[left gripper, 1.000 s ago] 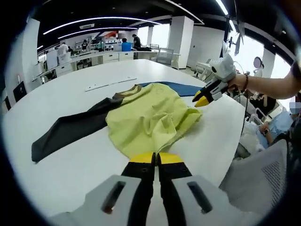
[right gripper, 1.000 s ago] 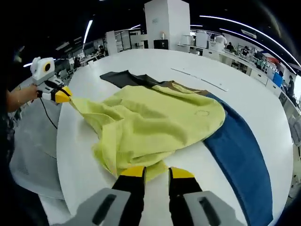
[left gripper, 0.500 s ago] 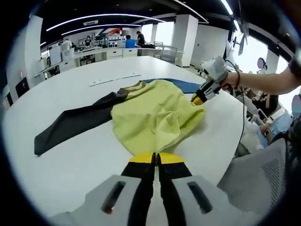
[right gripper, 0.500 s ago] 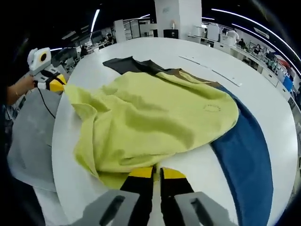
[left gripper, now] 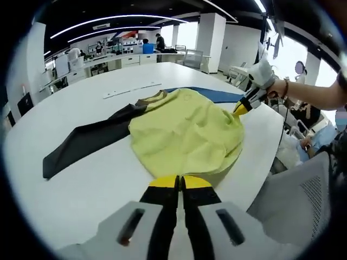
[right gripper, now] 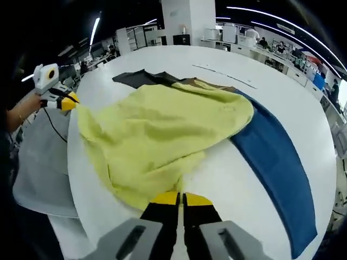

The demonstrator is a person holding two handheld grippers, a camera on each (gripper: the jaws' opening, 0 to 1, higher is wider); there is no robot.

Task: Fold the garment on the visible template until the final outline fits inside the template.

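A yellow garment (left gripper: 184, 130) (right gripper: 157, 130) lies spread on a white round table (left gripper: 81, 195) (right gripper: 233, 179). One sleeve is dark (left gripper: 87, 143) (right gripper: 135, 78), the other blue (left gripper: 211, 96) (right gripper: 271, 162). My left gripper (left gripper: 179, 181) is shut on the yellow hem at the table's near edge. It also appears at the left of the right gripper view (right gripper: 69, 101), holding a corner of the cloth. My right gripper (right gripper: 180, 197) is shut on the hem's other corner and enters the left gripper view from the right (left gripper: 240, 109). The hem stretches between the two.
Thin white strips (left gripper: 133, 89) (right gripper: 222, 76) lie on the table beyond the garment. A grey chair (left gripper: 303, 200) (right gripper: 38, 168) stands just off the table edge by the grippers. A person's hand (left gripper: 282, 89) (right gripper: 16, 114) holds each gripper. Desks and people fill the far room.
My right gripper went from open to shut on the hem. Both grippers drew the yellow cloth toward the table edge, so it now lies flatter and wider.
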